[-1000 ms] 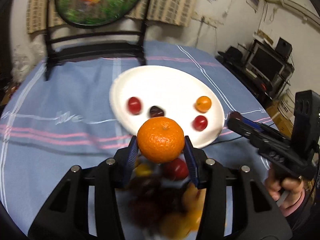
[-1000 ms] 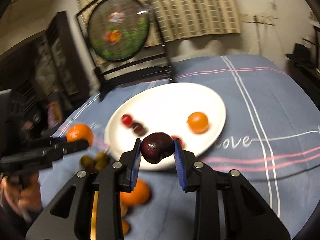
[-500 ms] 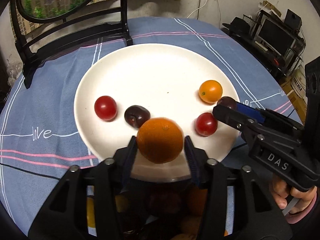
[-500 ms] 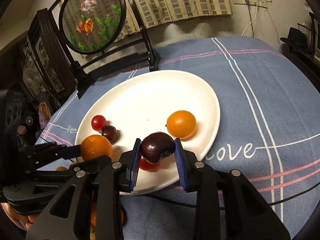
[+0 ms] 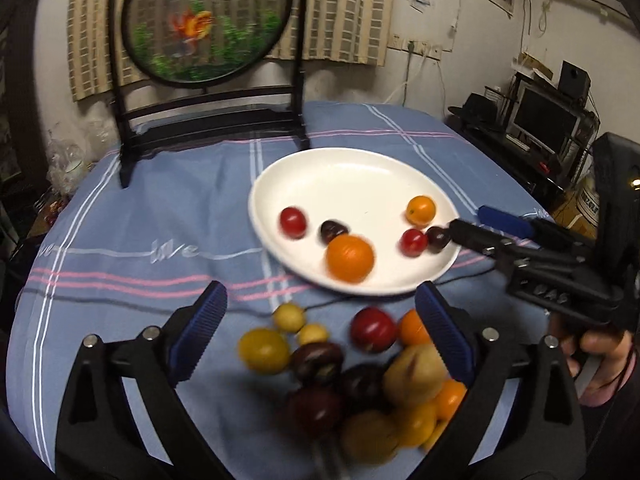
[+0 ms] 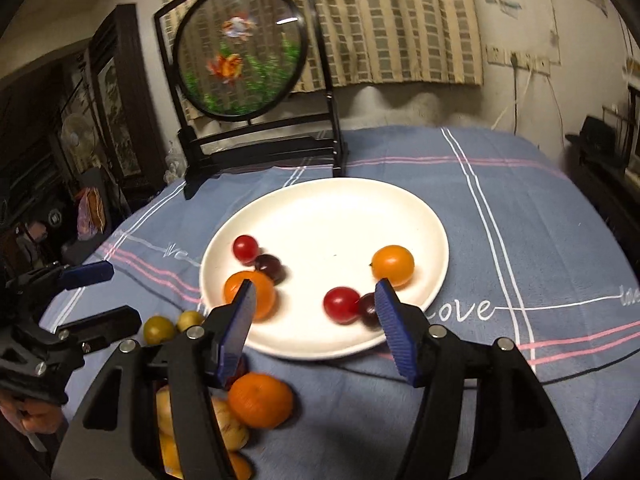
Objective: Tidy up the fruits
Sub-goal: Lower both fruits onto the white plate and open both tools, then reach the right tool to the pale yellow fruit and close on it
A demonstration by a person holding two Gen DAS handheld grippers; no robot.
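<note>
Goldfish screen behind plate

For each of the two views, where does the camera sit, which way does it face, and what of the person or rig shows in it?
Left wrist: on the left gripper, facing forward and down over the loose fruit pile to the white plate; own opening jaws, the right gripper, a hand.
Right wrist: on the right gripper, facing the plate; own opening jaws, the left gripper.
Shared: plate, mandarin, round goldfish screen.
</note>
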